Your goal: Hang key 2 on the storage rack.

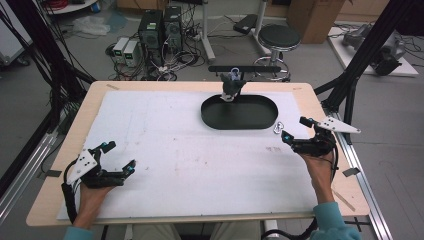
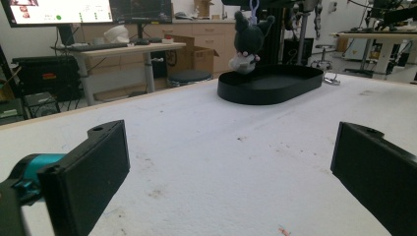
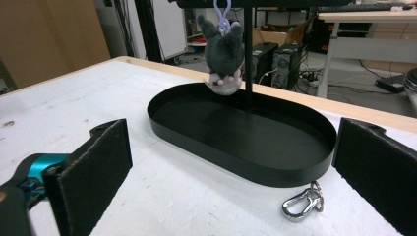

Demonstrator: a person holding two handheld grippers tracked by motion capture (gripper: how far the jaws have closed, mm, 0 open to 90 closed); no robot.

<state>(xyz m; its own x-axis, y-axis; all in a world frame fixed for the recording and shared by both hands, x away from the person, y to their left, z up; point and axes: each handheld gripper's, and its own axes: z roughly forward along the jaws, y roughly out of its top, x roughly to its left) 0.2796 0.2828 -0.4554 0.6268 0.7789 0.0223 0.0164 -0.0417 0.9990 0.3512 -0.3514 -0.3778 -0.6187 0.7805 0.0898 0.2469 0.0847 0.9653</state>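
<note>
Steel clip (image 3: 302,202) lay on the bench (image 1: 190,165) just beside the tray (image 3: 236,162), so with my right hand-held gripper (image 1: 301,129) spread apart I judged a low, centred approach best.

Silver carabiner (image 3: 303,202) lies flat on my white mat, just beside black tray's (image 3: 221,152) near rim. Dark plush (image 3: 223,51) hangs above tray.

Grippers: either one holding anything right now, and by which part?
Nothing held. Left gripper and right gripper both stand open above the white foam mat; the small silver metal carabiner lies loose by the black oval tray.
</note>
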